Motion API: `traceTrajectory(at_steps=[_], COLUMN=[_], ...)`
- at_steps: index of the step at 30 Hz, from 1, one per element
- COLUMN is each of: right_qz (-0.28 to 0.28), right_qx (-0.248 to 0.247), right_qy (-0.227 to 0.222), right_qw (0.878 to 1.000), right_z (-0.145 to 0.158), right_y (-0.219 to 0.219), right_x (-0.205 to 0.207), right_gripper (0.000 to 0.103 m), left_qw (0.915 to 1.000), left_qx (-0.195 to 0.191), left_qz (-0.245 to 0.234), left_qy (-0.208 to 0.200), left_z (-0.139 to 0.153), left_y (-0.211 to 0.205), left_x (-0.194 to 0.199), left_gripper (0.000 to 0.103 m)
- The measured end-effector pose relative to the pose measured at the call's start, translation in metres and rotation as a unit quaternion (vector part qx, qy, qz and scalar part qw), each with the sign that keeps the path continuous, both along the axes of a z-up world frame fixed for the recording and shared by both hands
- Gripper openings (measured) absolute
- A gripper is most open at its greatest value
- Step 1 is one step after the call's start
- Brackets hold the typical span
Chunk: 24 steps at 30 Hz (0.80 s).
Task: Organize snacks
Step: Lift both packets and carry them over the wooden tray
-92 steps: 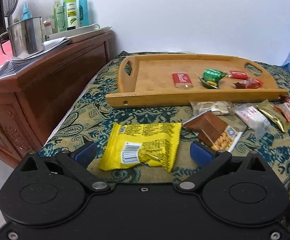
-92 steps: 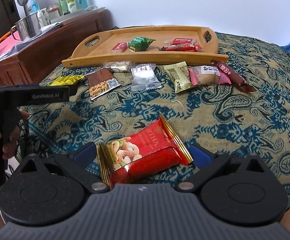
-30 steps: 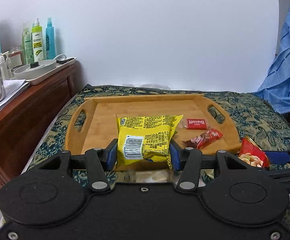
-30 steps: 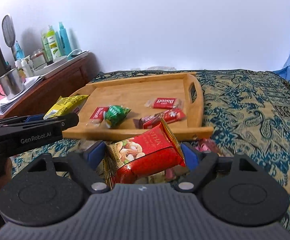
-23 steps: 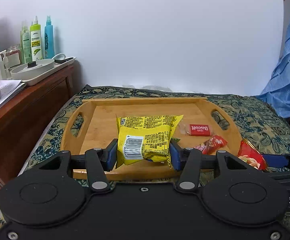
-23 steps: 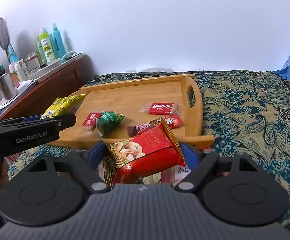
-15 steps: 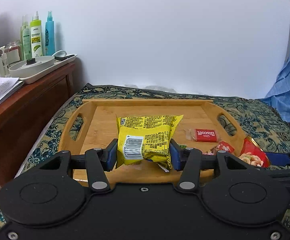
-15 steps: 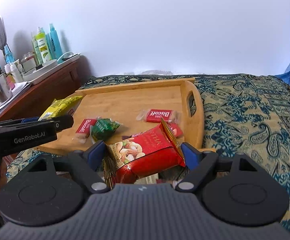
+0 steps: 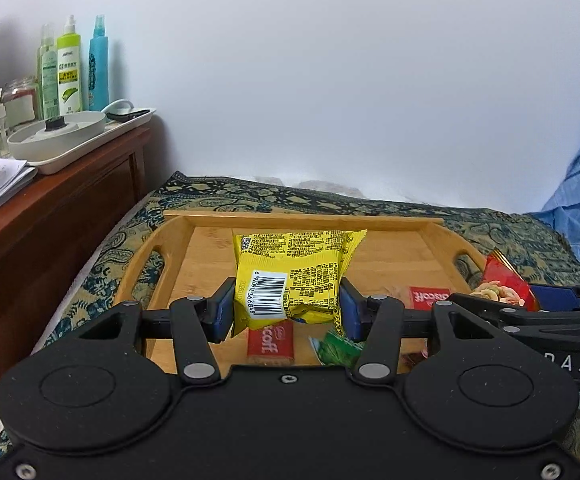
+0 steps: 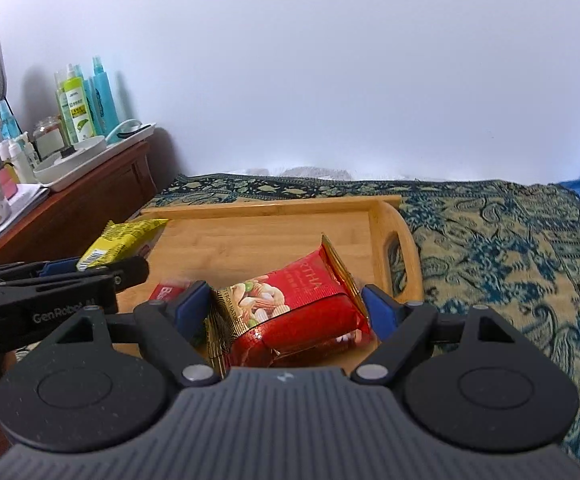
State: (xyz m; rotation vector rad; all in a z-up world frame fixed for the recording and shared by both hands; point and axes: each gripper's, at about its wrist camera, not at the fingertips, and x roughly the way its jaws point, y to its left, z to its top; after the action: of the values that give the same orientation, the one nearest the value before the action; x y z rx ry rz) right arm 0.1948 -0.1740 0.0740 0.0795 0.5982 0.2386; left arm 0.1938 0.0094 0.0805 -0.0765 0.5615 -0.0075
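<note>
Blue pads (image 9: 224, 312) of the left gripper (image 9: 286, 310) press in from both sides on a yellow snack packet (image 9: 294, 280), which stands upright between them with its barcode facing the camera. The left gripper is held level above the near part of the wooden tray (image 9: 394, 227), pointing toward the tray's far rim. In the right wrist view the same gripper (image 10: 101, 270) reaches in from the left over the tray's left half, the yellow snack packet (image 10: 119, 238) sticking out ahead of it.

The right gripper (image 10: 285, 308) is clamped likewise, its blue pads (image 10: 378, 312) squeezing a red nut packet (image 10: 294, 312) that is tilted, one corner raised toward the tray's right handle. It hovers over the near right part of the wooden tray (image 10: 374, 216). From the left wrist view the right gripper (image 9: 530, 302) comes in at the tray's right end with the red nut packet (image 9: 502, 280) at its tip.

Inside the tray, below the left gripper, lie a red Biscoff biscuit (image 9: 269, 342) and a green wrapped snack (image 9: 338, 348) near the front rim; a second red Biscoff biscuit (image 9: 428, 298) lies farther right. The tray rests on a paisley cloth (image 10: 510, 248). To the tray's left stands a wooden cabinet (image 9: 49, 216) bearing spray bottles (image 9: 69, 76).
</note>
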Motion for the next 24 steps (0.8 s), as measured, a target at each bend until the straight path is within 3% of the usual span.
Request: traceTrajectory(at_steps=[12,24], right_qz=[0.006,0.005], right_qx=[-0.027,-0.018], right_qy=[0.003,0.025], right_qw=[1.000,1.000], right_z=[-0.018,-0.040], right_y=[0.008,-0.002], right_x=[0.044,0.085], right_gripper=[0.082,0.082], left_qw=[0.9999,0.9995], left_qx=[0.004,0.008], left_qz=[0.012,0.018], left_qy=[0.012,0.026], left_z=[-0.020,-0.040], left_y=[0.010,0.009], left_x=[0.032,0.062], left_gripper=[0.049,0.049])
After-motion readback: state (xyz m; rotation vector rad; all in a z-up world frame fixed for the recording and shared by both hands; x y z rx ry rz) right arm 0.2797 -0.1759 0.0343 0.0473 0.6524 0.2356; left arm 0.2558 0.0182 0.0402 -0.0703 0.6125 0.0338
